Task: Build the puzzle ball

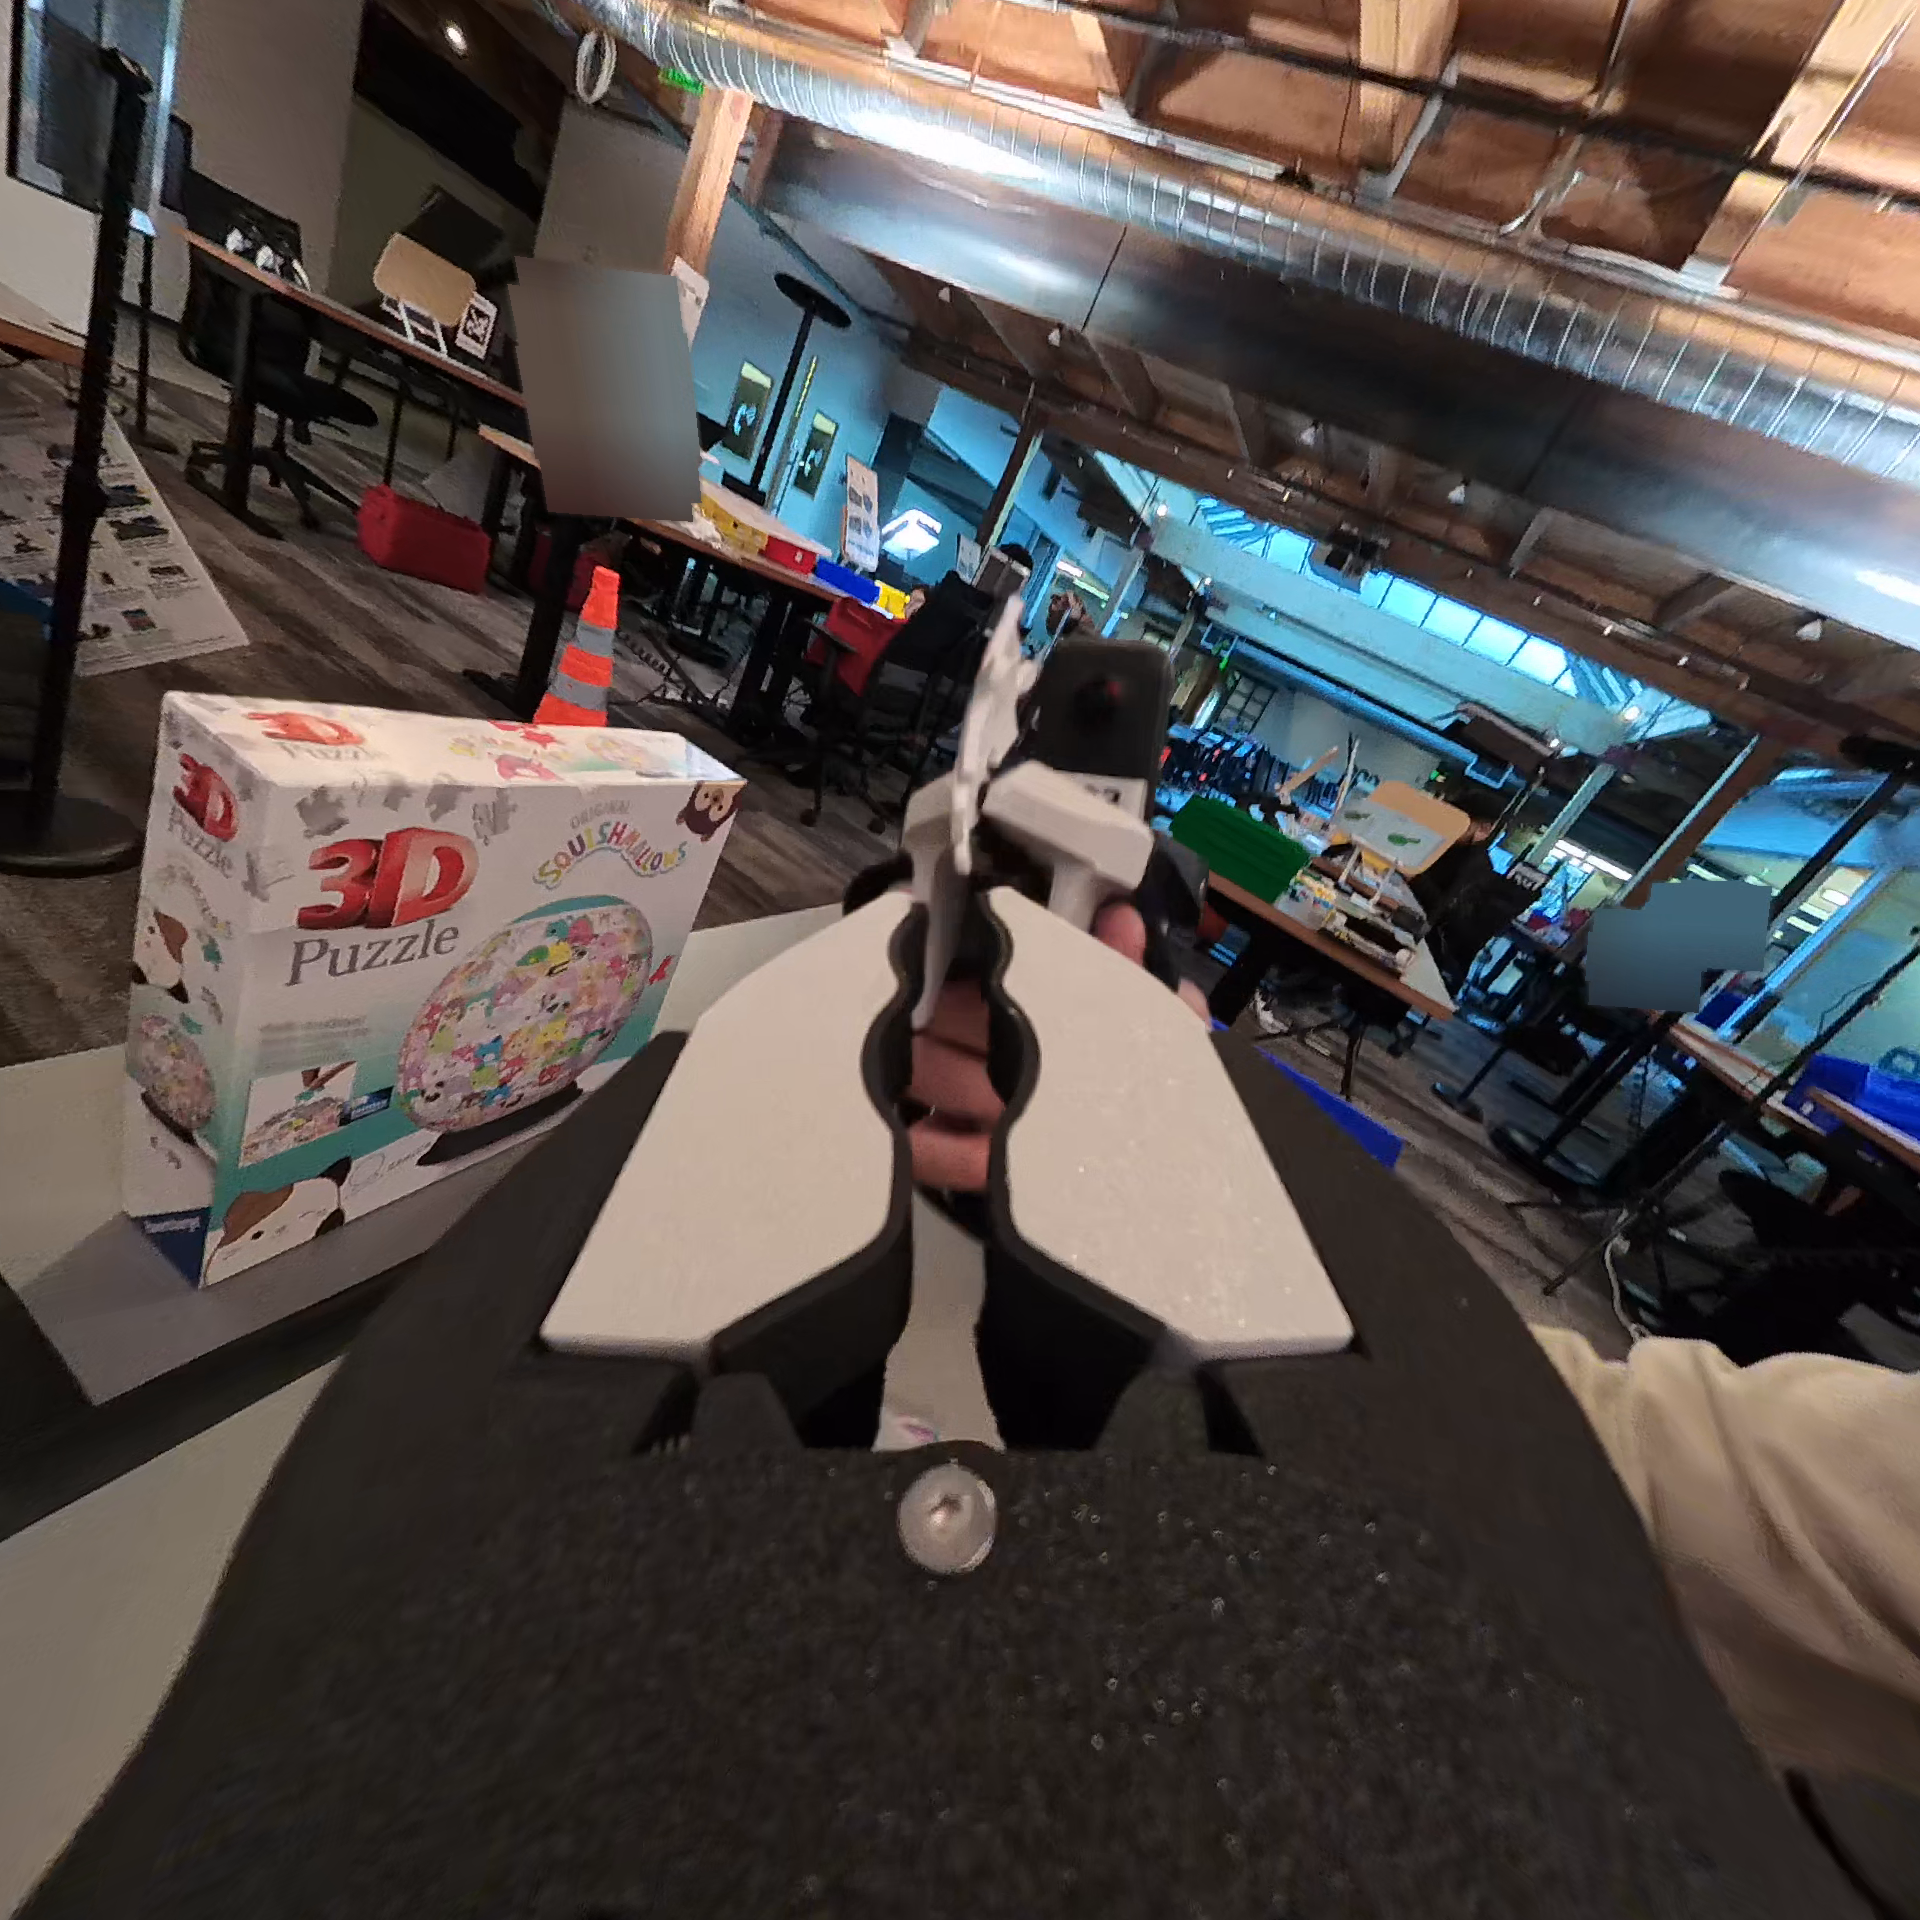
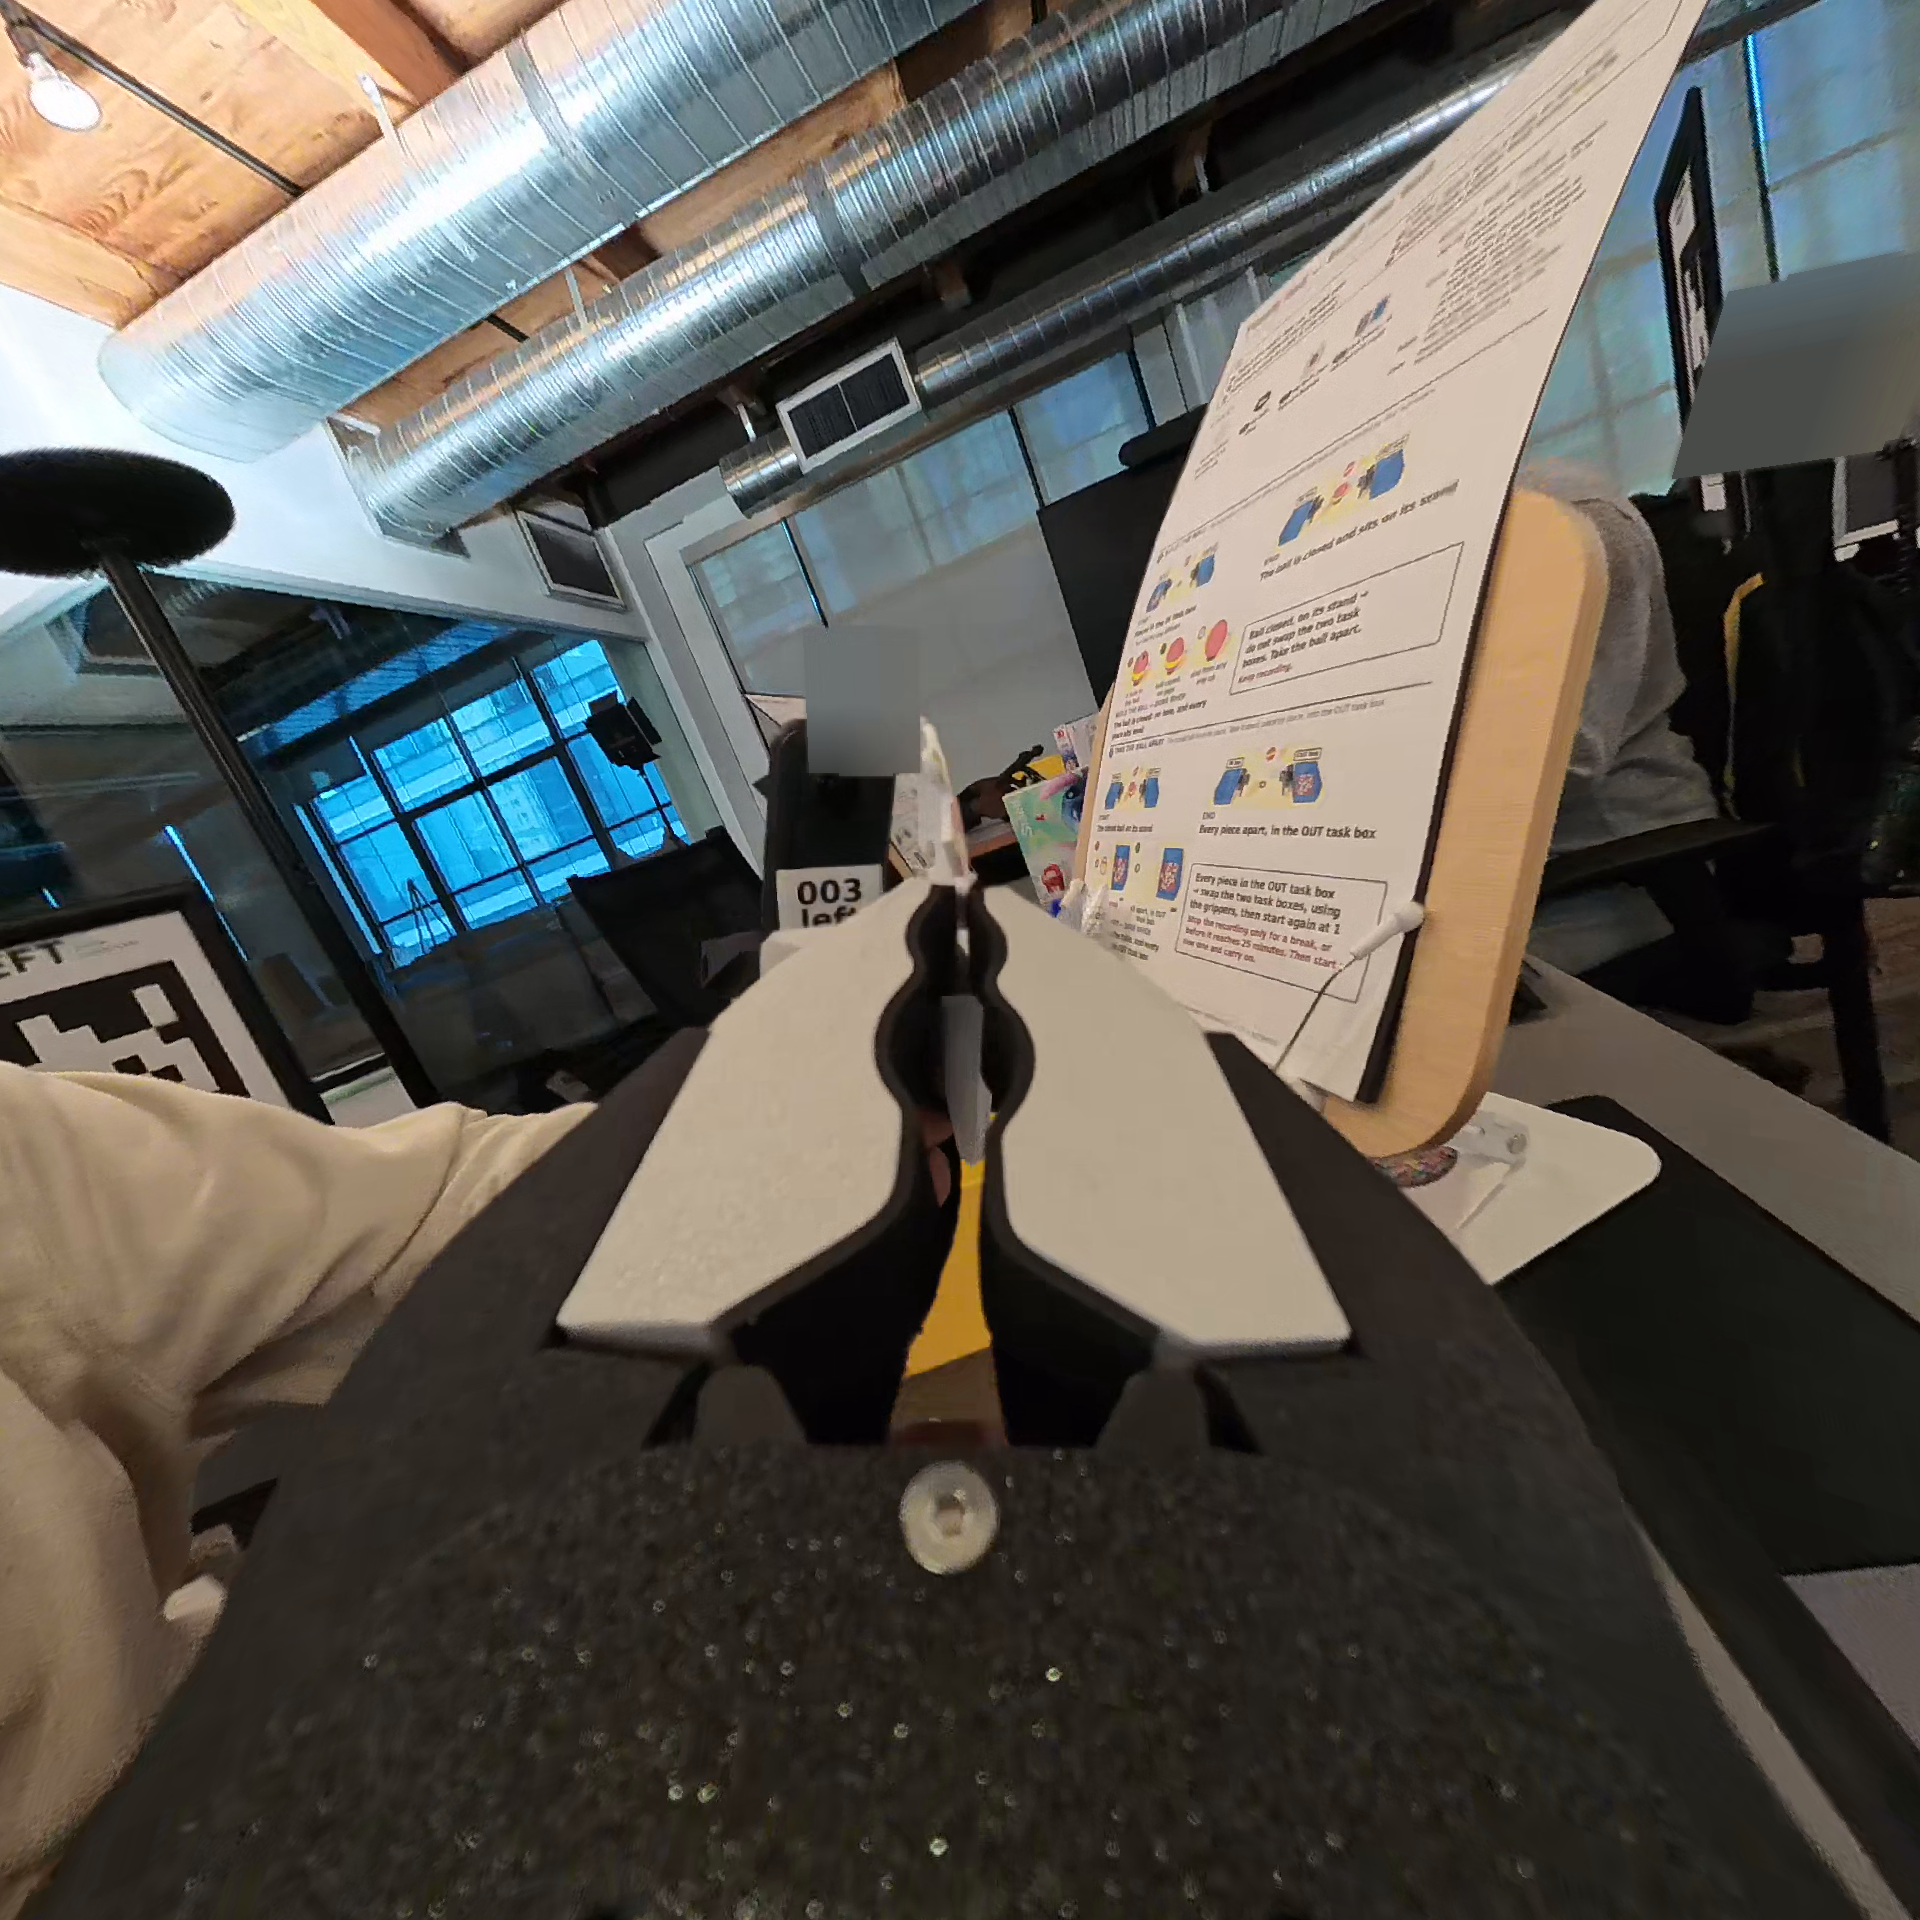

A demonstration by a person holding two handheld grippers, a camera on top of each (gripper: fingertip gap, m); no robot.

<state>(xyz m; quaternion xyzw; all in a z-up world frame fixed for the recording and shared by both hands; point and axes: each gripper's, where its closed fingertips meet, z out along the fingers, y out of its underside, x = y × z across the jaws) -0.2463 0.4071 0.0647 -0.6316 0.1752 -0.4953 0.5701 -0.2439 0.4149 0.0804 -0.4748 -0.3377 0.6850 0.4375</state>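
Left wrist view: the left gripper (image 1: 951,914) points up and outward over the grey table (image 1: 94,1299), its two pale fingers (image 1: 779,1091) drawn almost together. Whether they grip anything cannot be told; a thin pale strip shows in the narrow gap near the tips. Directly beyond, the right gripper (image 1: 977,821) faces this camera, held by a person's hand (image 1: 951,1081), and pinches a white puzzle piece (image 1: 992,696) that stands edge-on and juts upward from its tips. A cream sleeve (image 1: 1766,1538) fills the lower right corner. On the table to the left stands the puzzle box (image 1: 405,966), a closed printed carton, upright and turned slightly; its contents are hidden. An orange traffic cone (image 1: 582,655) stands on the floor behind it.

Right wrist view: the right gripper (image 2: 951,904) has its fingers (image 2: 1132,1122) pressed on the thin white puzzle piece (image 2: 940,800), seen edge-on and rising past the tips. To the right, an instruction sheet (image 2: 1351,623) leans on a wooden stand (image 2: 1496,831) on the table (image 2: 1662,1081). A cream sleeve (image 2: 208,1268) lies at left.
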